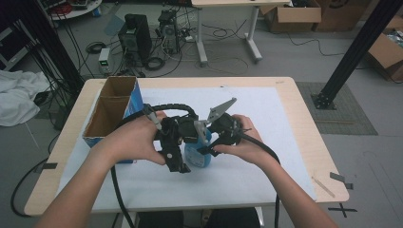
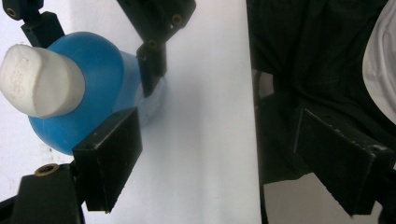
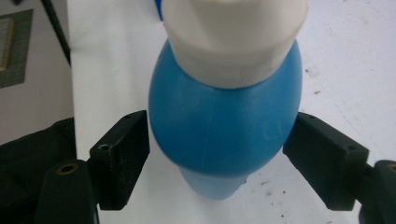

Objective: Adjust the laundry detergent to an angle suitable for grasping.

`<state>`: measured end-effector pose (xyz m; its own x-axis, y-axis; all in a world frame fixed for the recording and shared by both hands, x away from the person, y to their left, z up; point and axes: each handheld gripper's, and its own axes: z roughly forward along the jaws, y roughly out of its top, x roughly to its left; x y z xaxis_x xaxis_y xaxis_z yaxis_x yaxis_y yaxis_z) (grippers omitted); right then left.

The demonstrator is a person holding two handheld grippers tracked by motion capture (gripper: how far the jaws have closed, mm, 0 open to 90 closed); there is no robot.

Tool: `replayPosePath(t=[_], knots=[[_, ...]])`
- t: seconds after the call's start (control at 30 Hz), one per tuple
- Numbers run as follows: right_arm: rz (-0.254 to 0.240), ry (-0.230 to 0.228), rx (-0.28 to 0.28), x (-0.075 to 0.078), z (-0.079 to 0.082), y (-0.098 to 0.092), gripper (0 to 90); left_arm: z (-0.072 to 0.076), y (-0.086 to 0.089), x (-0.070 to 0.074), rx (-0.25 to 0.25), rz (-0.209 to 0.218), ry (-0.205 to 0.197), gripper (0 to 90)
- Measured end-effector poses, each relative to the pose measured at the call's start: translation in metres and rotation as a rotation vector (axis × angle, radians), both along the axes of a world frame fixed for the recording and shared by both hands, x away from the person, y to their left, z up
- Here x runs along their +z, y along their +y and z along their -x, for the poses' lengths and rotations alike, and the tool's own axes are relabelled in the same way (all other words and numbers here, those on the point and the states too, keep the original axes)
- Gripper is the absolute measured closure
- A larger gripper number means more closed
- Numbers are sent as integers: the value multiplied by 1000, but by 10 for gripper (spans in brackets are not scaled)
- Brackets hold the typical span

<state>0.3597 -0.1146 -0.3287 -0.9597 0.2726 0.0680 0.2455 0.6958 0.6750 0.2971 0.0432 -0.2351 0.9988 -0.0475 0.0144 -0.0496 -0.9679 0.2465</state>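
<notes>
Bottle (image 3: pixel 224 126), blue, white-capped: our hands hide most of it from above. Right hand-held gripper (image 3: pixel 217 158) straddles it at 3 and 9 o'clock, spread, untouching; left hand-held gripper (image 2: pixel 205 154) spread beside it.

Place: a lab or workshop
Signs: computer towers (image 1: pixel 135 35) and loose cables (image 1: pixel 228 32) on the floor, cardboard boxes (image 1: pixel 291 15), black frame post (image 1: pixel 354 50)

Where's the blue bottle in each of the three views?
High view: blue bottle stands at table centre, between the two hands.
Left gripper view: upper left, white cap toward the camera.
Right gripper view: centre, between the right gripper jaws, which flank its sides.
Shared landmark: the white cap and the white sheet under the bottle.
</notes>
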Motion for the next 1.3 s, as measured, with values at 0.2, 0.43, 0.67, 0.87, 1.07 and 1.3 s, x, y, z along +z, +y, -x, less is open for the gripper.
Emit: replayPosePath(t=[0.2, 0.43, 0.67, 0.87, 1.07, 1.3], knots=[[22, -16, -1, -5, 1, 10, 252, 0, -1, 0, -3, 1, 6, 157], [-3, -20, -23, -10, 1, 14, 307, 1, -1, -1, -6, -1, 8, 158], [-14, -25, -34, -13, -1, 13, 386, 1, -1, 0, -6, 3, 7, 158], [-4, -60, -30, -11, -1, 12, 412, 0, -2, -1, -9, 1, 8, 158], [2, -84, -11, -8, -4, 7, 436, 0, -3, 0, -21, -1, 3, 158], [11, -110, 62, -8, -5, 7, 443, 1, -4, 0, -17, -1, 6, 158]])
